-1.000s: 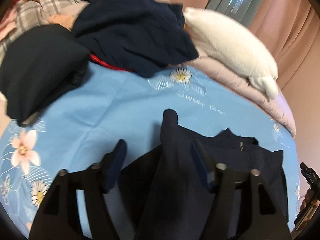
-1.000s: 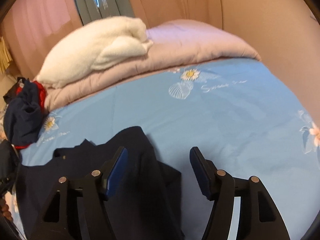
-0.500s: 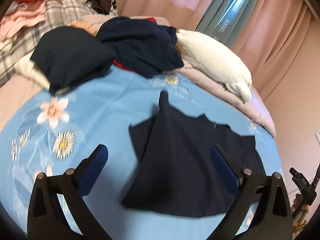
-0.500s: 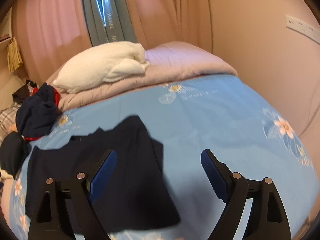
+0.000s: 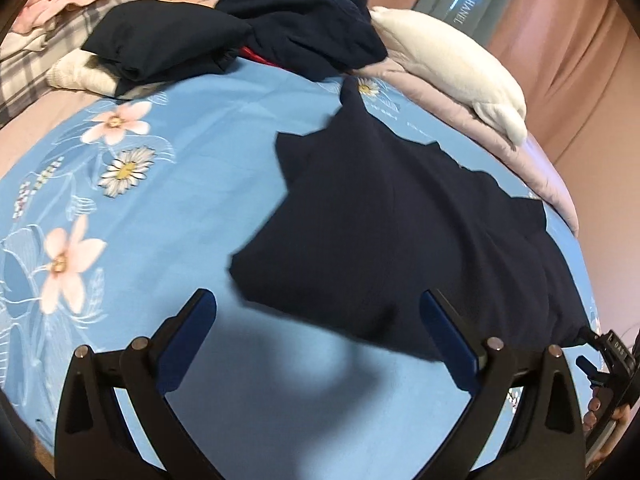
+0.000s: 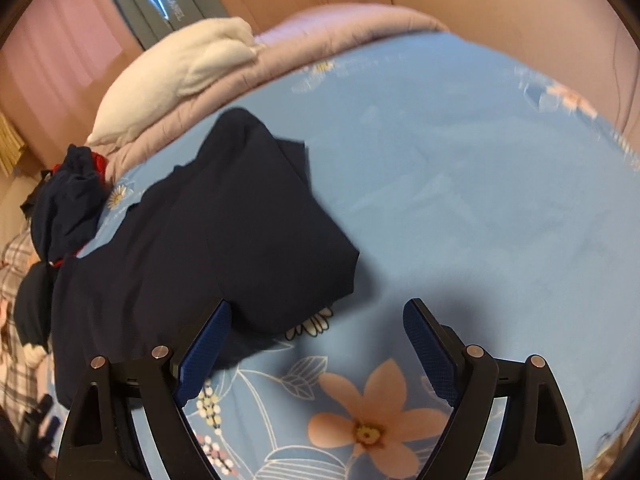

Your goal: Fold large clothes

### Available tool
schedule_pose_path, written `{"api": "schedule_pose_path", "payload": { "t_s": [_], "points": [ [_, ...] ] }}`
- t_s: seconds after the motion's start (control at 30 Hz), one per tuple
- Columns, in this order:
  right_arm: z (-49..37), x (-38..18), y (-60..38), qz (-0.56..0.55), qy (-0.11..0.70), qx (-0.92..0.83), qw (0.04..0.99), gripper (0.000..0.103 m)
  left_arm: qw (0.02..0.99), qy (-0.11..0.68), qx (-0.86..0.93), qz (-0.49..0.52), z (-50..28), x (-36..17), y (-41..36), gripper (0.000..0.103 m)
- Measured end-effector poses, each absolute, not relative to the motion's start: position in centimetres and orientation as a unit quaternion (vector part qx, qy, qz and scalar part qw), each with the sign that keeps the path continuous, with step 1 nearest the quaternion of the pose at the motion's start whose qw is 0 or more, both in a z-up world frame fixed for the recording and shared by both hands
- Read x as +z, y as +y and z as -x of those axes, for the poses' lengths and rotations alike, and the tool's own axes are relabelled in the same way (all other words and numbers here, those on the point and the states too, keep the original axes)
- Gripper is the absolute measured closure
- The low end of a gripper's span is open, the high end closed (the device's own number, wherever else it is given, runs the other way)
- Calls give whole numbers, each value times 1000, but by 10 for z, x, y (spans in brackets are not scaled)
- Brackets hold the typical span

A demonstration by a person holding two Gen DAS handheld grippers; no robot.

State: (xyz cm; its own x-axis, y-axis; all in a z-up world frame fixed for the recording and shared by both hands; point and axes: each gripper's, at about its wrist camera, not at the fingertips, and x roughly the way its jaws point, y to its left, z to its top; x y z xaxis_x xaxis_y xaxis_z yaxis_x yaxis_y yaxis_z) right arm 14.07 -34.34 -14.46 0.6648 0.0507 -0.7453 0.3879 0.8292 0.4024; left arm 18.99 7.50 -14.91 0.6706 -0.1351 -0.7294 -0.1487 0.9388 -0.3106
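Observation:
A dark navy garment [image 5: 400,220] lies flat on the blue floral bedsheet [image 5: 180,160], with its two sides folded in over its middle. It also shows in the right wrist view [image 6: 224,232]. My left gripper [image 5: 320,332] is open and empty, just in front of the garment's near edge. My right gripper [image 6: 316,340] is open and empty, at the garment's near right corner, above the sheet [image 6: 480,200]. Neither gripper holds cloth.
A heap of dark clothes [image 5: 296,28] and a folded dark item [image 5: 160,44] lie at the far end of the bed. A white plush blanket [image 5: 452,64] rests on a lilac quilt [image 6: 340,36]. Plaid and pink clothes [image 5: 52,12] are at the far left. Pink curtains hang behind.
Both grippers let go of the garment, opened wide and pulled back toward the near edge of the bed. The garment now lies folded inward on the sheet.

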Motion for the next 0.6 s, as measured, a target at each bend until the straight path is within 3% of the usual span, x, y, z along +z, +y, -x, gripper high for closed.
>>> {"api": "schedule_pose_path", "payload": {
  "t_s": [0.5, 0.6],
  "points": [
    [-192, -172, -324, -319, 397, -47, 859, 16, 872, 433, -3, 228, -247, -189, 72, 0],
    [-198, -176, -321, -324, 393, -45, 859, 27, 869, 426, -12, 250, -256, -191, 76, 4]
  ]
}}
